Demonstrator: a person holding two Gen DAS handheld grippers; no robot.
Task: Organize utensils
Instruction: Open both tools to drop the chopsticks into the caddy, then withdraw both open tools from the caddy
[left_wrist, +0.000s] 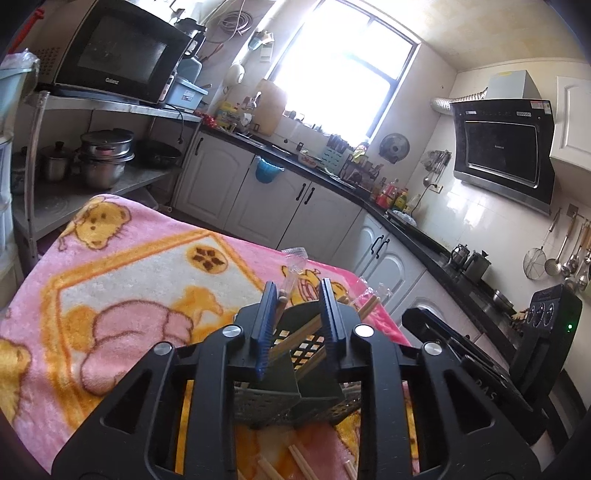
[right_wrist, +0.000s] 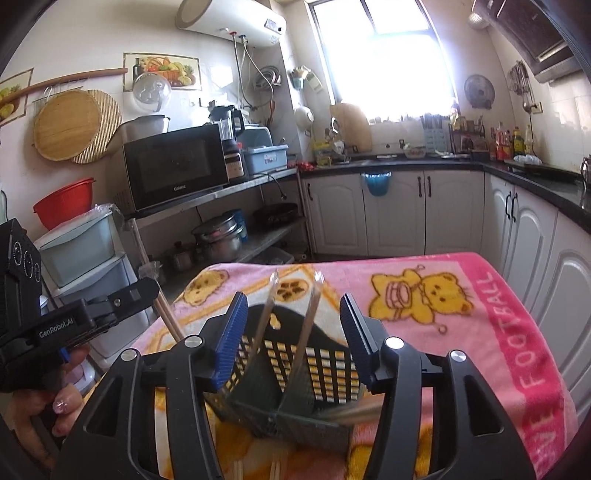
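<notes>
A dark slotted utensil caddy (left_wrist: 295, 391) stands on the pink bear blanket (left_wrist: 122, 273), close under both grippers; it also shows in the right wrist view (right_wrist: 295, 373). My left gripper (left_wrist: 298, 317) is open above the caddy. Wooden chopsticks (left_wrist: 295, 338) lean inside the caddy between its fingers, and a clear plastic utensil (left_wrist: 293, 266) sticks up beyond. In the right wrist view, the left gripper's body (right_wrist: 74, 317) has chopsticks (right_wrist: 168, 315) at its fingers. My right gripper (right_wrist: 293, 339) is open over the caddy, with two clear plastic utensils (right_wrist: 288, 325) standing between its fingers.
Loose chopsticks (left_wrist: 303, 461) lie on the blanket in front of the caddy. White cabinets (right_wrist: 399, 210) with a black counter run behind the table. A steel shelf (right_wrist: 221, 192) with a microwave and pots stands on the left. Drawers (right_wrist: 85, 251) stand by the table's left edge.
</notes>
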